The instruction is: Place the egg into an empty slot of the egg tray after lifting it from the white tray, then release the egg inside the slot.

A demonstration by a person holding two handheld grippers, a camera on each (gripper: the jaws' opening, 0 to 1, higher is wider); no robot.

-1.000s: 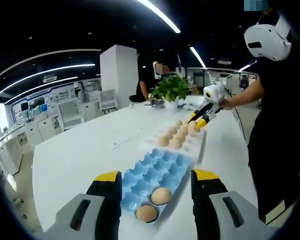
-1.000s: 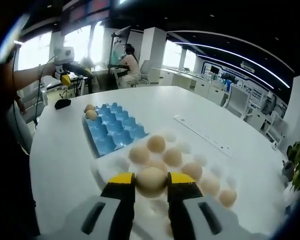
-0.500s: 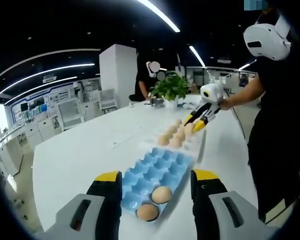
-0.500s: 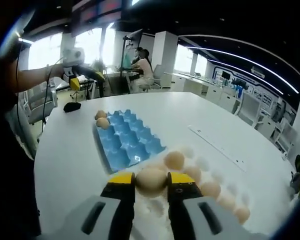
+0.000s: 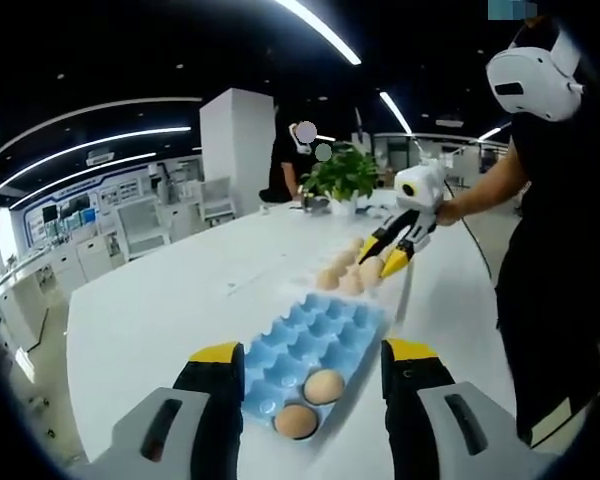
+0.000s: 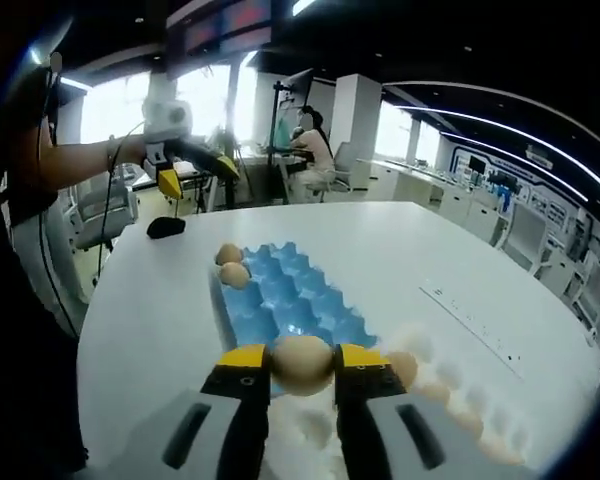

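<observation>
- Compared with a second ago, the right gripper [image 6: 303, 366] has carried its load off the white moulded tray [image 6: 450, 410] and toward the blue moulded egg tray [image 6: 290, 300]; in the right gripper view the blue tray's near edge now lies just past the jaw tips, where white-tray eggs lay before.
- Its yellow-tipped jaws are closed to egg width, pinching the smooth tan egg [image 6: 303, 364] from both sides; the egg is off the white tray and in the air.
- Just beyond the jaws the blue tray's near slots are empty; two brown eggs [image 6: 230, 264] fill slots at its far end.
- To the right of the jaws the white tray keeps several more eggs.
- In the left gripper view, the left gripper [image 5: 314, 372] hovers with jaws spread wide and nothing between them, over the blue tray's end with the two eggs.
- Farther out in that view, the right gripper [image 5: 382, 259] hangs over the gap between the two trays, on the round white table [image 5: 160, 300].
- Judgement: the lift is done and the carry is nearly over; what remains is lowering into an empty slot and opening there.
</observation>
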